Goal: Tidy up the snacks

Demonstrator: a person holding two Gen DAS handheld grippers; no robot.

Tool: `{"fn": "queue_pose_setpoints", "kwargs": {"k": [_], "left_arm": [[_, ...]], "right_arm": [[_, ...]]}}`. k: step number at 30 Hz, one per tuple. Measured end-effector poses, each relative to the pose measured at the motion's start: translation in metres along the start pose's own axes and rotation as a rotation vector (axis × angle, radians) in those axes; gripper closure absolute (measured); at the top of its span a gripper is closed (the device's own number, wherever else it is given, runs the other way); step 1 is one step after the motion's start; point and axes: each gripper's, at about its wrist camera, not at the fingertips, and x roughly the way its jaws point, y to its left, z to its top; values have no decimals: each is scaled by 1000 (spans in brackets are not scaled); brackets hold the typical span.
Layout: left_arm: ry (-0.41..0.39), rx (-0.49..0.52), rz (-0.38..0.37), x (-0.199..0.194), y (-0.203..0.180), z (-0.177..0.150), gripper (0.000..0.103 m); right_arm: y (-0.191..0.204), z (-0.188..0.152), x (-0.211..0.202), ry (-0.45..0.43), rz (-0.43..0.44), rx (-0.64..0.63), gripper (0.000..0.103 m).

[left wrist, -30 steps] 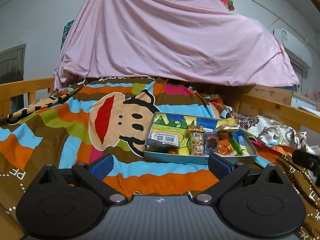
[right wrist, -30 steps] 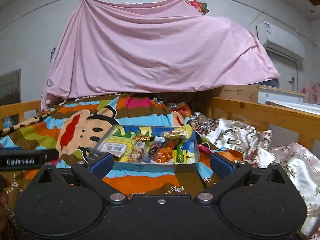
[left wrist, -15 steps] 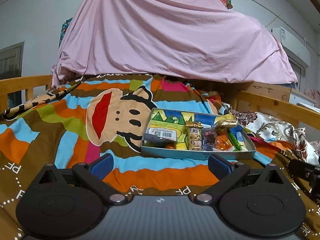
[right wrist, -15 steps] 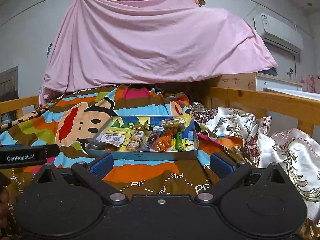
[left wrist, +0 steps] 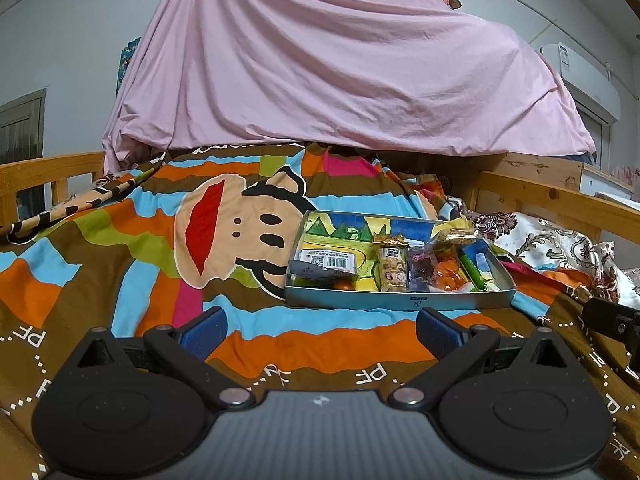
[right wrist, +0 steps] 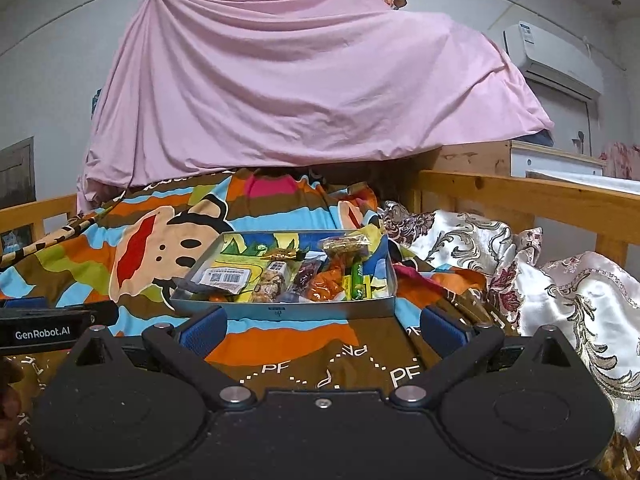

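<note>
Snacks are seen gathered in the tray at 12 o'clock; both grippers' fingers are spread, nothing held; sorting seems nearly done

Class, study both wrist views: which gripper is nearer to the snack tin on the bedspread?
Right, though only slightly. The right gripper has its fingertips almost at the snack tin front wall; the left gripper sits a little farther back, with a strip of bedspread between.
</note>
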Motion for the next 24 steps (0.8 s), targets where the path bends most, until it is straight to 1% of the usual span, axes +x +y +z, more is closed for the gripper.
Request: {"fn": "queue_pose_setpoints", "kwargs": {"k": [24], "left_arm": [[2, -2, 0, 0, 1, -1, 0]], "right_arm": [[2, -2, 3, 7, 6, -9, 1]]}}
